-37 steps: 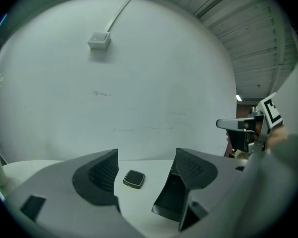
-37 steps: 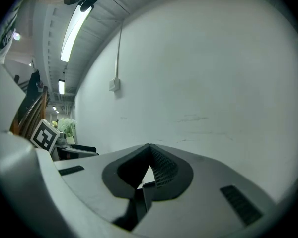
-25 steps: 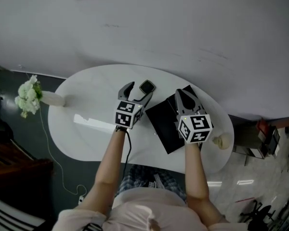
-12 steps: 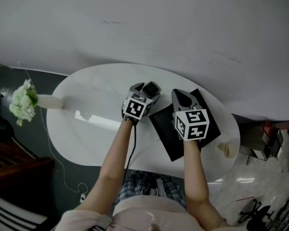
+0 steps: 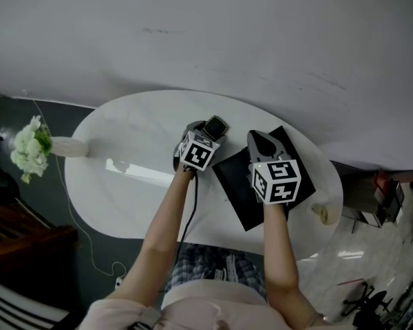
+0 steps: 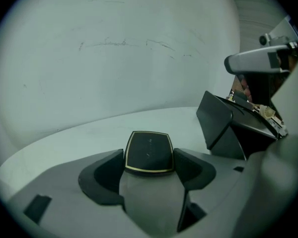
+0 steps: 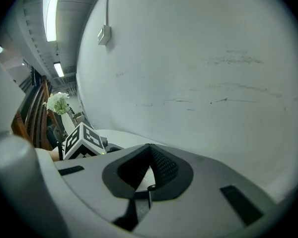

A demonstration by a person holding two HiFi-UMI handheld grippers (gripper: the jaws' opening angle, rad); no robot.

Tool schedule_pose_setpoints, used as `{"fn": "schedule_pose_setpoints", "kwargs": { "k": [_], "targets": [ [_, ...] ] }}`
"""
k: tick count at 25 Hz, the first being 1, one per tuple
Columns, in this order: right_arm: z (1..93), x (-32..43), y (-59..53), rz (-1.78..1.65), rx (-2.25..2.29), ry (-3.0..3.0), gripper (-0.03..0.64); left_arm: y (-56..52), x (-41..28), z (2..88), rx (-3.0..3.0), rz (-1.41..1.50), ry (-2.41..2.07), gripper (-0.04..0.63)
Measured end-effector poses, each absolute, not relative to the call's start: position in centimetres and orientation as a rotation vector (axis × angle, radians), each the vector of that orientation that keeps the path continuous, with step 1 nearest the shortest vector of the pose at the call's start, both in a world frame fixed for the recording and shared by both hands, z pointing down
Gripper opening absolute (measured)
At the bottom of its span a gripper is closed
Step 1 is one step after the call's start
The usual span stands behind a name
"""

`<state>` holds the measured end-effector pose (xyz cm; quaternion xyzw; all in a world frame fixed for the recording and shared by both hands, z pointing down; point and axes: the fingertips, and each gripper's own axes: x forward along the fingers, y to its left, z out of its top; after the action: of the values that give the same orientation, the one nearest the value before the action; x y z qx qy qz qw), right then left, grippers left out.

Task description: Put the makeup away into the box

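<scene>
A black compact (image 6: 149, 148) with a gold rim lies flat on the white table (image 5: 131, 136), also visible as the compact (image 5: 215, 126) in the head view. My left gripper (image 6: 150, 158) points down at it, one jaw on each side, and the jaws are closing, the pads close beside it. The left gripper (image 5: 205, 134) sits just left of the open black box (image 5: 242, 191). That box (image 6: 223, 128) shows its raised lid and some contents. My right gripper (image 5: 259, 141) hovers over the box with its tips together, shut and empty, as the right gripper (image 7: 149, 148) view confirms.
A white vase of flowers (image 5: 29, 146) lies at the table's left edge. A small pale object (image 5: 321, 214) sits at the right edge. A cable (image 5: 187, 212) hangs from the left gripper. A plain wall (image 5: 261, 40) stands behind the table.
Both grippers have sunk toward the table. The left one tipped downward and moved right, so its jaws now straddle the compact. The right one stays over the box.
</scene>
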<state>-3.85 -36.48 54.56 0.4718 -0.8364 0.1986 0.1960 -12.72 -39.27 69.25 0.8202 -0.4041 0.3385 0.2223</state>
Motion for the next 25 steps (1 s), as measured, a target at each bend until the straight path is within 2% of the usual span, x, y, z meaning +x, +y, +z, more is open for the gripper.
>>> {"fn": "schedule_pose_setpoints", "kwargs": {
  "k": [6, 16, 25],
  "targets": [
    [54.3, -3.3, -36.0, 0.548, 1.340, -2.334, 0.015, -39.2, -12.9, 68.0, 2.308, 0.870, -1.138, 0.327],
    [52.1, -2.1, -33.8, 0.516, 1.375, -2.334, 0.017, -37.9, -12.8, 58.3, 2.465, 0.714, -1.241, 0.325],
    [50.9, 0.6, -29.7, 0.514, 1.446, -2.312, 0.015, -31.4, -7.9, 53.2, 2.594, 0.685, -1.118, 0.325]
  ]
}}
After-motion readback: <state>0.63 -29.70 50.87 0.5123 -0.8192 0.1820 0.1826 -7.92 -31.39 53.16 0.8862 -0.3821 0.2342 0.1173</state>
